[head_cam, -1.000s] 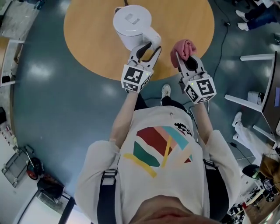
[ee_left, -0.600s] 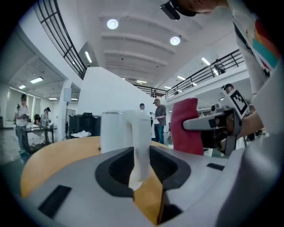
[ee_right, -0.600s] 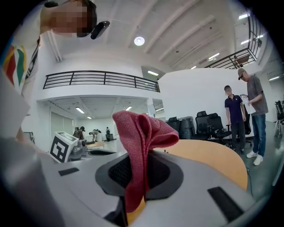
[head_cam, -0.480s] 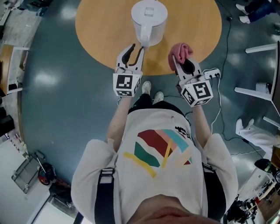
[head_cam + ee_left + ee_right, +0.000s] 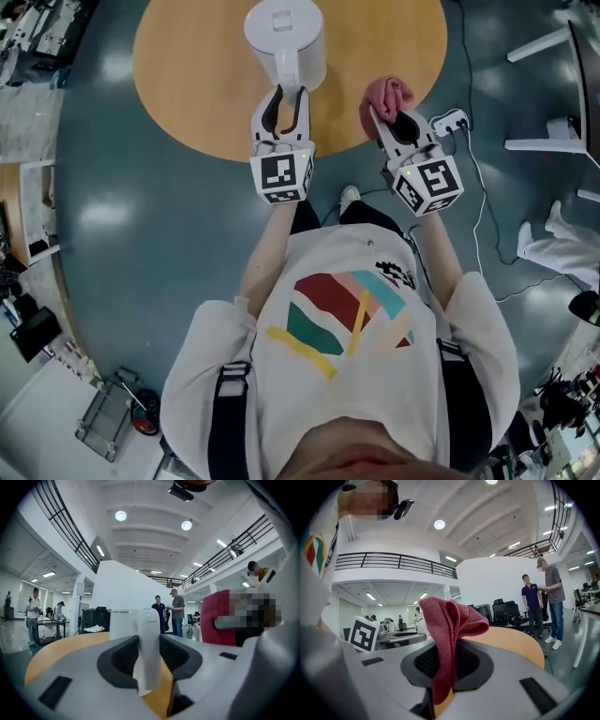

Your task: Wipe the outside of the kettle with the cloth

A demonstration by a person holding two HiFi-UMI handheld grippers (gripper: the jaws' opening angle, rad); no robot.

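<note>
The kettle (image 5: 284,33), white with its lid on, was seen standing upright near the far edge of a round wooden table (image 5: 187,75), its handle (image 5: 291,75) turned toward the person. The left gripper (image 5: 284,96) was held level at the table's near edge, and its jaws were pressed onto the handle from both sides. In the left gripper view the handle (image 5: 149,653) was shown filling the gap between the two dark pads of the left gripper (image 5: 149,641), with the body of the kettle (image 5: 123,624) standing just behind.

The cloth (image 5: 385,94), a crumpled red one, was pinched in the right gripper (image 5: 394,120), just beside the left one and apart from the kettle. In the right gripper view the jaws of the right gripper (image 5: 445,663) were closed on a lower fold of the cloth (image 5: 450,618), while the rest was bunched above the pads. The cloth was not touching the kettle.

A white power strip (image 5: 450,120) lay on the grey floor (image 5: 141,234) beside the table. Several people were seen standing in the hall beyond.
</note>
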